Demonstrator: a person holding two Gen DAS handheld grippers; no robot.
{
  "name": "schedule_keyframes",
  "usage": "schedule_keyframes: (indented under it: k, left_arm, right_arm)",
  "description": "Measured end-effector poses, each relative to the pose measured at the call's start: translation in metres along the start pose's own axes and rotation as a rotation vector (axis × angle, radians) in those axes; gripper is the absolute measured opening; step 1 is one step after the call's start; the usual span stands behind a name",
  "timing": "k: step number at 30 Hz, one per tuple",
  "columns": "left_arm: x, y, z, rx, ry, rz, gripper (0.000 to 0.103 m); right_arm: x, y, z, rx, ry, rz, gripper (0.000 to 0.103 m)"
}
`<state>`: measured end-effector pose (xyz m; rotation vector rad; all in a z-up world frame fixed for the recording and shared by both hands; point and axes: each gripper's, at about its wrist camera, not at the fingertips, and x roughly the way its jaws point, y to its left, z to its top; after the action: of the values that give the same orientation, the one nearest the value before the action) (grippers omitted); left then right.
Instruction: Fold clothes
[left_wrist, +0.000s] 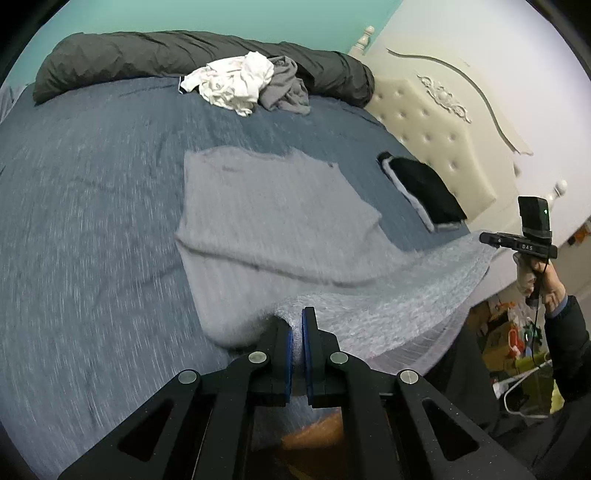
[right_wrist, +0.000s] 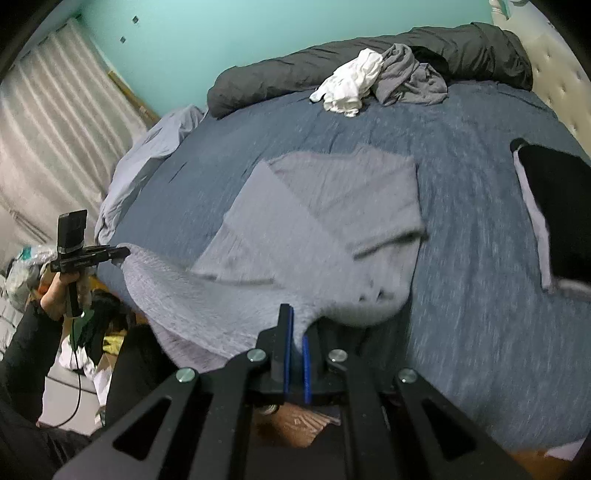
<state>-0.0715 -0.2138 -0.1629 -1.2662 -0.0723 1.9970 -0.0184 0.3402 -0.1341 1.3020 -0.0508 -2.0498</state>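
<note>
Left wrist view: the left gripper (left_wrist: 297, 332) is clenched on the near hem of a grey garment (left_wrist: 273, 210), whose far part lies flat on the blue bedspread (left_wrist: 92, 221) with a side already turned inward; the near edge is lifted off the bed and stretches rightward to the right gripper (left_wrist: 487, 240), seen at a distance and apparently pinching the opposite corner. A folded black garment (left_wrist: 424, 188) lies near the headboard (left_wrist: 436, 122), and a heap of unfolded clothes (left_wrist: 247, 83) rests against the dark rolled duvet (left_wrist: 147, 55). Right wrist view: the right gripper (right_wrist: 295, 332) grips its corner of the grey garment (right_wrist: 332, 206) between blue pads, while the left gripper (right_wrist: 122, 253) holds the other end taut. The step in hand appears to be the lengthwise fold, bottom hem towards the collar. The next move calls for carrying both corners forward together, level, then laying them squarely on the far edge before letting go.
</note>
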Motion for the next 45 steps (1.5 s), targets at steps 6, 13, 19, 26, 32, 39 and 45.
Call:
schedule_keyframes:
  k: [6, 13, 19, 26, 32, 39, 45]
  left_arm:
    - [0.029, 0.03, 0.067, -0.023, -0.005, 0.002, 0.005]
    - [0.074, 0.073, 0.145, -0.065, -0.001, 0.001, 0.005]
    - [0.129, 0.125, 0.188, -0.144, 0.018, -0.006, 0.005]
    - [0.205, 0.177, 0.201, -0.221, 0.059, -0.005, 0.007]
    - [0.231, 0.196, 0.19, -0.261, 0.059, -0.012, 0.008]
    - [0.196, 0.185, 0.181, -0.223, -0.027, 0.024, 0.062]
    - [0.16, 0.167, 0.167, -0.142, -0.083, 0.075, 0.062]
  right_arm:
    - [0.026, -0.038, 0.074, 0.042, 0.007, -0.003, 0.004]
    - [0.086, -0.089, 0.157, 0.081, 0.04, -0.042, 0.004]
    - [0.14, -0.128, 0.208, 0.091, 0.062, -0.067, 0.004]
    - [0.214, -0.178, 0.226, 0.146, 0.118, -0.102, 0.005]
    - [0.261, -0.213, 0.211, 0.236, 0.121, -0.1, 0.006]
    - [0.241, -0.221, 0.201, 0.3, 0.032, -0.074, 0.039]
    - [0.194, -0.203, 0.194, 0.195, -0.038, -0.161, 0.051]
